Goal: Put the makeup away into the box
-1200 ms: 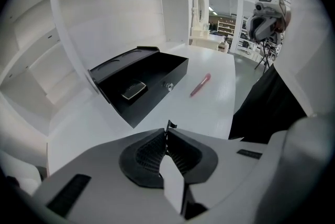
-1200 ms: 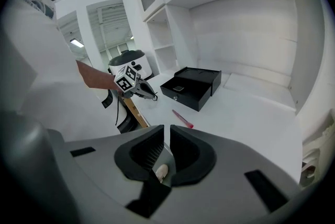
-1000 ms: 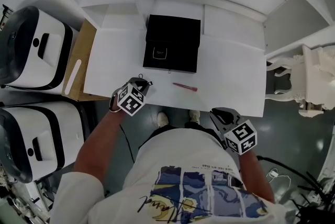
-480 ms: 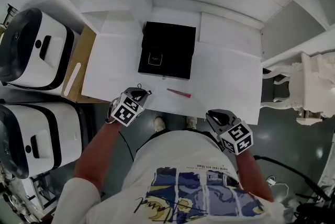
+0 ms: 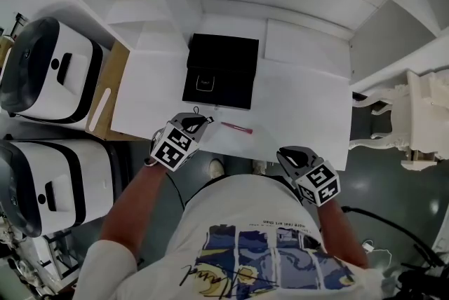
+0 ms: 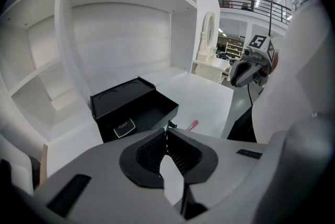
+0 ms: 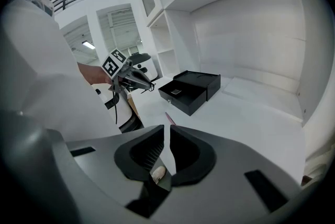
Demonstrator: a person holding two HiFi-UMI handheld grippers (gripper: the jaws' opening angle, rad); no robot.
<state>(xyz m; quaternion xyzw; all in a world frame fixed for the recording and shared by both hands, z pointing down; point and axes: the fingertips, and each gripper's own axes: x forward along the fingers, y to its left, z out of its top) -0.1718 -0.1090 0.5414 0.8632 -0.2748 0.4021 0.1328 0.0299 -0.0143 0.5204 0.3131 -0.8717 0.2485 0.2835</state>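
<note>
While a person stands at the near edge of a white desk, seen from the head view above, a claw is held in each hand over that edge. A black box sits on the desk at 12 o'clock, its drawer pulled out toward the person with a small dark compact lying inside.

A pink makeup pencil lies flat on the bare desk, apart from the box, at about 6 o'clock from the drawer front.

The left claw is clenched, tips pressed together and gripping nothing. The pencil lies near it at about 3 o'clock, not touching it. In the left gripper view the pencil shows just past the closed tips at 1 o'clock, with the box at 11 o'clock.

The right claw hovers off the desk's near edge, jaws drawn in to a thin slit with nothing in it. From it the pencil lies at 10 o'clock, well apart.
</note>
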